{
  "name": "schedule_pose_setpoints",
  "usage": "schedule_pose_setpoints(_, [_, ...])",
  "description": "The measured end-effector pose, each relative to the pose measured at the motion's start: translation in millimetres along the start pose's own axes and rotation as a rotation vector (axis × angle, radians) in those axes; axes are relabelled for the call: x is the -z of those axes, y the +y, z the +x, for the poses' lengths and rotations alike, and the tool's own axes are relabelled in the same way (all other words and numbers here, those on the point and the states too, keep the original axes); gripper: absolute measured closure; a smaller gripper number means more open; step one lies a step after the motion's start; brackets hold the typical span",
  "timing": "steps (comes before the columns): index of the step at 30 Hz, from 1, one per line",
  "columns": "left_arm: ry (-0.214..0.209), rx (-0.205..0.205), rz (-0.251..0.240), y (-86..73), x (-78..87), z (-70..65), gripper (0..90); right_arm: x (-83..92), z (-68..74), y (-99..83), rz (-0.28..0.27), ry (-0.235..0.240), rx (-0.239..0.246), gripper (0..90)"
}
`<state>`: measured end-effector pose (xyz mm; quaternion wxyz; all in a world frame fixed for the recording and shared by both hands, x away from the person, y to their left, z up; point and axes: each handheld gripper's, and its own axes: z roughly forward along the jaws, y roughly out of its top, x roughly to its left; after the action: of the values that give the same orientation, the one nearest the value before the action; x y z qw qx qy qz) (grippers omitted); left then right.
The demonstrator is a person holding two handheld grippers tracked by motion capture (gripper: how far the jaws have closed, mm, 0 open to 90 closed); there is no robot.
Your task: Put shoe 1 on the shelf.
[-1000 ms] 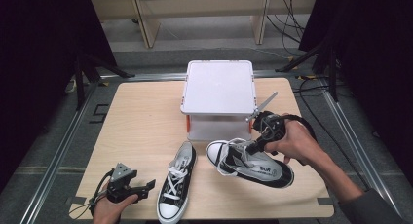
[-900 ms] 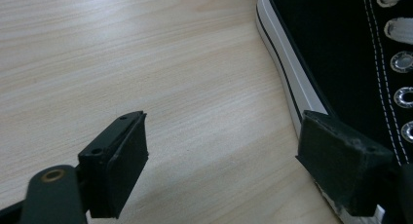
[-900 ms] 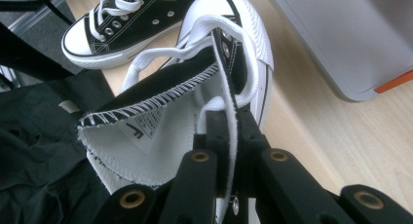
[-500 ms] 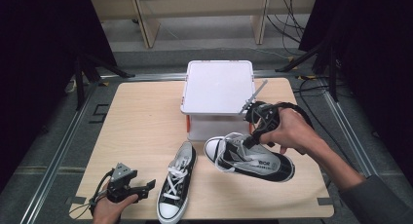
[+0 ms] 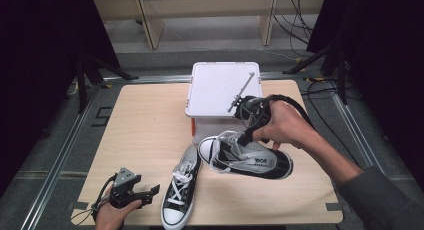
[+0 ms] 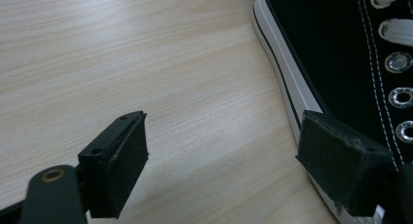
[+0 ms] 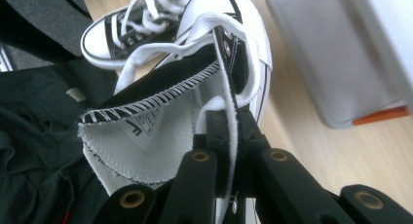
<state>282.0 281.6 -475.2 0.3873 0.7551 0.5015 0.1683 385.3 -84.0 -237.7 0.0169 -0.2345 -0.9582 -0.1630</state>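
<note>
Two black canvas sneakers with white laces and soles. One sneaker (image 5: pixel 180 187) lies flat on the wooden table (image 5: pixel 145 125), toe toward the front edge. My right gripper (image 5: pixel 245 139) is shut on the side wall of the other sneaker (image 5: pixel 250 160) and holds it tilted, above the table, in front of the box. In the right gripper view the jaws (image 7: pixel 231 131) pinch the eyelet edge of that sneaker (image 7: pixel 160 117). My left gripper (image 5: pixel 150 192) rests open at the front left, beside the lying sneaker (image 6: pixel 341 53), with bare wood between its jaws (image 6: pixel 219 156).
A white lidded box (image 5: pixel 220 87) with an orange latch stands at the table's far middle, right behind the held sneaker. A dark sleeve reaches in from the lower right. Bare wood spreads over the left half of the table.
The right hand has lifted the held sneaker and carried it left, closer to the white box. The left gripper and the lying sneaker have stayed put.
</note>
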Motion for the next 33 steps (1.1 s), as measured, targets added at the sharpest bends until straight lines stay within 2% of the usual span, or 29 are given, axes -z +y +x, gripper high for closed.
schedule_pose_setpoints(5, [0.003, -0.002, -0.001, 0.0, 0.0, 0.8, 17.7, 8.3, -0.8, 13.7, -0.022, -0.013, 0.006, 88.4])
schedule_pose_setpoints(8, [-0.006, 0.014, -0.009, -0.2, -0.2, 0.1, 17.8, 18.9, -2.1, 31.0, -0.065, -0.018, 0.012, 88.4])
schedule_pose_setpoints(9, [-0.006, 0.014, -0.009, -0.2, -0.2, 0.1, 17.8, 18.9, -2.1, 31.0, -0.065, -0.018, 0.012, 88.4])
schedule_pose_setpoints(10, [0.001, 0.002, -0.004, 0.0, 0.2, 0.6, 17.8, 23.4, -4.6, 40.8, -0.084, -0.021, 0.013, 88.5])
schedule_pose_setpoints(13, [0.004, 0.001, 0.0, 0.0, 0.4, 0.3, 17.7, 27.8, -8.3, 53.6, -0.114, -0.031, 0.005, 88.5])
schedule_pose_setpoints(14, [-0.008, 0.007, -0.003, -0.1, 0.3, -0.2, 17.8, 29.6, -11.1, 59.5, -0.122, -0.036, -0.004, 88.5])
schedule_pose_setpoints(19, [-0.003, -0.005, 0.0, -0.1, 0.7, 0.0, 17.7, 36.7, -30.1, 79.6, -0.143, -0.078, -0.062, 88.5])
schedule_pose_setpoints(23, [-0.006, -0.006, 0.001, -0.1, 0.9, -0.3, 17.8, 42.1, -59.2, 92.9, -0.199, -0.143, -0.152, 88.5])
schedule_pose_setpoints(24, [-0.012, 0.003, -0.006, -0.2, 0.7, -1.1, 17.8, 42.4, -64.7, 95.2, -0.214, -0.145, -0.193, 88.4])
schedule_pose_setpoints(25, [-0.007, -0.004, 0.001, -0.1, 0.7, -0.4, 17.8, 42.8, -71.7, 96.9, -0.226, -0.157, -0.213, 88.5])
schedule_pose_setpoints(27, [-0.017, 0.007, -0.009, -0.1, 0.1, -1.7, 17.7, 42.2, -84.9, 100.0, -0.252, -0.191, -0.263, 88.5])
schedule_pose_setpoints(29, [-0.016, 0.002, -0.005, -0.1, 0.6, -2.1, 17.8, 41.6, -95.7, 101.9, -0.274, -0.205, -0.305, 88.4])
schedule_pose_setpoints(31, [-0.015, -0.003, -0.002, -0.1, 0.6, -1.2, 17.7, 41.0, -107.0, 104.0, -0.299, -0.218, -0.386, 88.4])
schedule_pose_setpoints(33, [-0.017, -0.001, -0.002, 0.0, 0.7, -0.8, 17.7, 39.8, -118.1, 105.6, -0.318, -0.233, -0.414, 88.4])
